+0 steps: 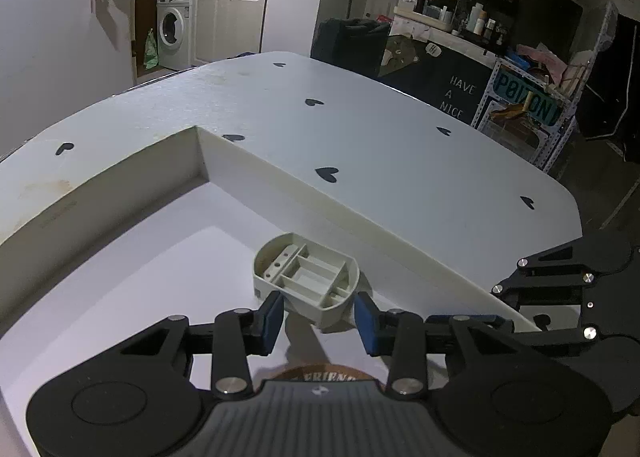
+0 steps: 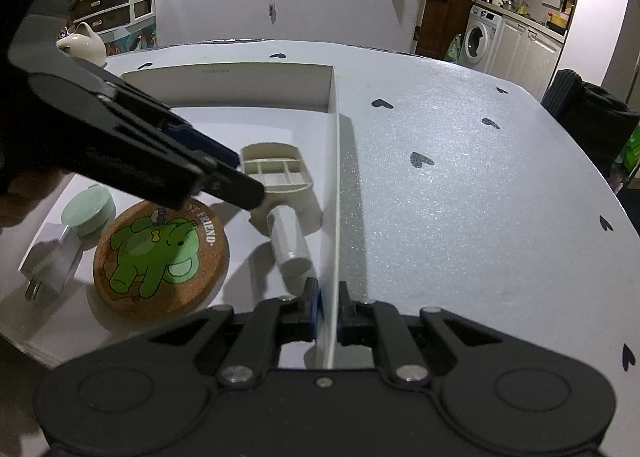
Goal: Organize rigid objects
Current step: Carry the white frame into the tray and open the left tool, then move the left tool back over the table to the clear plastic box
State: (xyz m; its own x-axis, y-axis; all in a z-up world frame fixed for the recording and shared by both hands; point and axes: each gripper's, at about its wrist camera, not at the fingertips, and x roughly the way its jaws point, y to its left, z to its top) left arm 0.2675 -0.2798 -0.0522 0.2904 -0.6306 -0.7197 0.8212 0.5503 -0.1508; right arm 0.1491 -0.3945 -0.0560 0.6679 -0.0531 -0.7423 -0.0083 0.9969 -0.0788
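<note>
A shallow white box [image 1: 304, 193] sits on the table; in the right wrist view its right wall [image 2: 334, 177] runs up the middle. Inside lies a beige ribbed nozzle piece [image 1: 306, 279] with a white tube [image 2: 290, 245]. My left gripper [image 1: 316, 317] is open, its blue pads either side of the piece's near end and apart from it; it also shows as the black arm in the right wrist view [image 2: 224, 177]. My right gripper [image 2: 327, 307] is shut on the box's right wall. A cork coaster with a green elephant [image 2: 160, 253] lies in the box.
A mint round lid [image 2: 87, 213] and a white plug adapter [image 2: 50, 261] lie at the box's left. A white teapot [image 2: 82, 45] stands at the table's far left. The grey table top with black hearts [image 2: 460, 197] stretches right of the box.
</note>
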